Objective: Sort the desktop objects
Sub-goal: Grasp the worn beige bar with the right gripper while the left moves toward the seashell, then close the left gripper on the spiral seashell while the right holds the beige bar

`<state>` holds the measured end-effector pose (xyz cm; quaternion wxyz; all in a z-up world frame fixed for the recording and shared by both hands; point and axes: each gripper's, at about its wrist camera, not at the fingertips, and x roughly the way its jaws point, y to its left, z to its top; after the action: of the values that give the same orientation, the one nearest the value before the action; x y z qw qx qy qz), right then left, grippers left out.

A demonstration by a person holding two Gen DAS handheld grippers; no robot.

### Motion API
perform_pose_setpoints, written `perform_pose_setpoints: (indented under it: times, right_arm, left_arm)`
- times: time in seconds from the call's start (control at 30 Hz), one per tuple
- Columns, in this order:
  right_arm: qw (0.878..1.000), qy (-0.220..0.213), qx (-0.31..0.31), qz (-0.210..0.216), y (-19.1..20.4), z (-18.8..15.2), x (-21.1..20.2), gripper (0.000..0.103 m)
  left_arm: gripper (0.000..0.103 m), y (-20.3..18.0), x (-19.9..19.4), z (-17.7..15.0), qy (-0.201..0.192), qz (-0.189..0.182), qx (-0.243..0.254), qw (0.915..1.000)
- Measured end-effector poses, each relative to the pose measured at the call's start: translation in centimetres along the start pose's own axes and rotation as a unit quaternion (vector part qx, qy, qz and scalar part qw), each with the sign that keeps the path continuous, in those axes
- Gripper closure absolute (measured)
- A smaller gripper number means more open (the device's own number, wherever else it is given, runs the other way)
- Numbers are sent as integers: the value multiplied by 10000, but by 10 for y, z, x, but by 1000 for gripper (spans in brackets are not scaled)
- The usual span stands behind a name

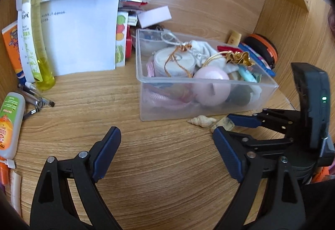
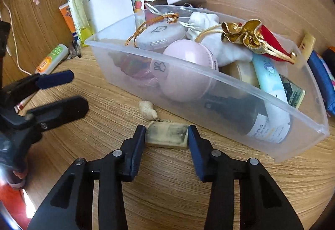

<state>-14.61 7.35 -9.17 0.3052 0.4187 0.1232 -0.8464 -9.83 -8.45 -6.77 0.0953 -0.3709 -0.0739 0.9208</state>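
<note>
Eraser (image 2: 166,134), a dirty cream-coloured block, lies flat on the wooden desk (image 2: 167,188) just in front of the clear plastic bin (image 2: 230,91), its long axis running left to right across the right wrist view, parallel to the bin's near wall. The right gripper (image 2: 166,133) brackets it end to end, one blue pad against each short end, so the tongs pinch the eraser. Only this view shows that grip plainly; in the left wrist view the eraser (image 1: 225,123) is a small pale piece half hidden behind the blue pads.

The left gripper (image 1: 166,153) hangs over bare desk with its tongs spread wide and nothing between them.

One small seashell (image 2: 148,110) lies just beyond the eraser, close to it and near the bin wall, its pointed end toward the bin; the left view shows it lying lengthwise along the bin's front.

Inside the bin the right view shows one pink round case (image 2: 184,71), one dark bottle (image 2: 249,117), one pale blue tube (image 2: 269,75), one gold-trimmed red pouch (image 2: 251,38) and one white pouch (image 2: 211,41).

Farther back stand one yellow spray bottle (image 1: 38,41) and white papers (image 1: 83,31). Only the left view shows the two orange-and-black discs (image 1: 263,48) behind the bin.
</note>
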Motion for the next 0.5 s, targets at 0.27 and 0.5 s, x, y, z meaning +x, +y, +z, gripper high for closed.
perform_pose_setpoints:
  times: [0.27, 0.5]
  right_arm:
    - [9993, -259, 100, 261, -15, -7, -24, 65]
    - [9965, -520, 468, 463, -49, -17, -48, 65]
  left_arm:
    - [13, -5, 0, 1, -135, 480, -253, 9984]
    - [27, -40, 14, 2, 71, 414, 104, 9991]
